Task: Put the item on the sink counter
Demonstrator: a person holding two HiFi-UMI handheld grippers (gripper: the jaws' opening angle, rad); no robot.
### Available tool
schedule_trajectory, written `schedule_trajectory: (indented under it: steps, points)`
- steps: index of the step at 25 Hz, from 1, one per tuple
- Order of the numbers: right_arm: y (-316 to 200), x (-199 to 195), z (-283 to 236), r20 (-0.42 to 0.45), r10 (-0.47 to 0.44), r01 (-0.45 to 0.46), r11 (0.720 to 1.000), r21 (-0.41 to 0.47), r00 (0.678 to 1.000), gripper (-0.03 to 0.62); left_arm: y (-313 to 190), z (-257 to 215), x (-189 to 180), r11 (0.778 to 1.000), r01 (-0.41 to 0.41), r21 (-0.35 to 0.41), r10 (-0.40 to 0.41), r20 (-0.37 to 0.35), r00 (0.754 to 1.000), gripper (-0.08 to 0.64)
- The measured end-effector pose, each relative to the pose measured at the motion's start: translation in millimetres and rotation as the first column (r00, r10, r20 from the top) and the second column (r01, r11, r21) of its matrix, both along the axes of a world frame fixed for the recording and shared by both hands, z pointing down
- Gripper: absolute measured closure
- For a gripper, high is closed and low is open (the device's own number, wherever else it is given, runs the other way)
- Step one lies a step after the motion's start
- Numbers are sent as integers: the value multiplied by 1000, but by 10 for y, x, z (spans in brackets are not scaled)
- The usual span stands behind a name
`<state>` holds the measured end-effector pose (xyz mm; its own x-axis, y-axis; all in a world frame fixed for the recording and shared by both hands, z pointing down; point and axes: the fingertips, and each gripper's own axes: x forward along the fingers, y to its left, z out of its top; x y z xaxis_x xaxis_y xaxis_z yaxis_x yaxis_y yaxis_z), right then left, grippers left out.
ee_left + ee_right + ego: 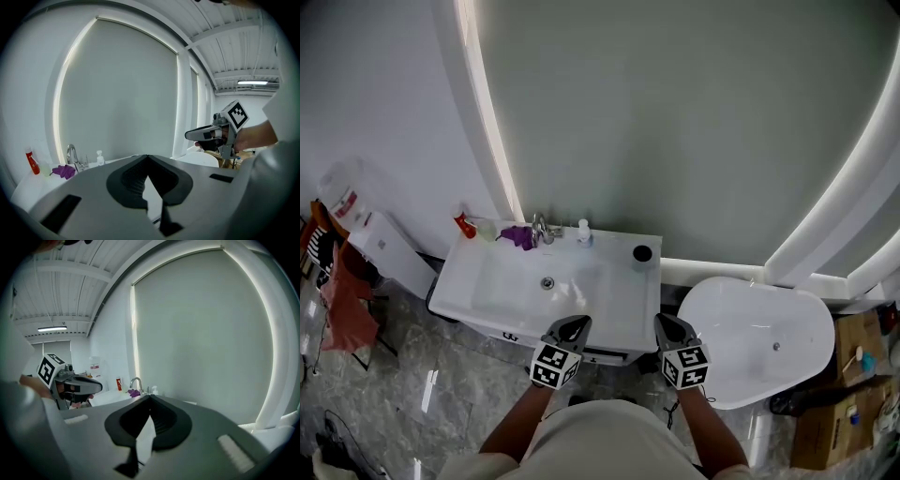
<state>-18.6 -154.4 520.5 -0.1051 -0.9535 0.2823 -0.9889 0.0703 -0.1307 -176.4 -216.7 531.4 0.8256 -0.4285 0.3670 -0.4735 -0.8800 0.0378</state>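
The white sink counter (623,298) stands below the arched mirror. On its back rim are a red tube (465,225), a purple item (518,236), the faucet (542,228), a small white pump bottle (584,232) and a black round item (643,253). My left gripper (578,322) hovers over the counter's front edge, shut with nothing between its jaws (148,157). My right gripper (661,322) is beside it at the counter's front right corner, also shut and empty (150,397). Neither gripper touches any item.
A white oval tub (750,337) sits right of the counter, with cardboard boxes (853,375) beyond it. At the left are a white box (389,248) and reddish cloth on a rack (342,300). The floor is grey marble tile.
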Motion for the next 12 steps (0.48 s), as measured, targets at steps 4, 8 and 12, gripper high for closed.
schedule_trajectory:
  steps: [4,8,12]
  points:
    - [11,11,-22,13,14,-14,1000,3,1000,581,-29,-19,-1,1000,-6,-2,6,-5,1000,552]
    - [12,-6,-10,10,11,-11,1000,-3,1000,581,-48,-22,12,1000,-9,-10,8,-15,1000,552]
    - [57,2,0,12,15,-15,1000,-4,1000,581,-16,-15,11,1000,-14,-19,14,-19,1000,552]
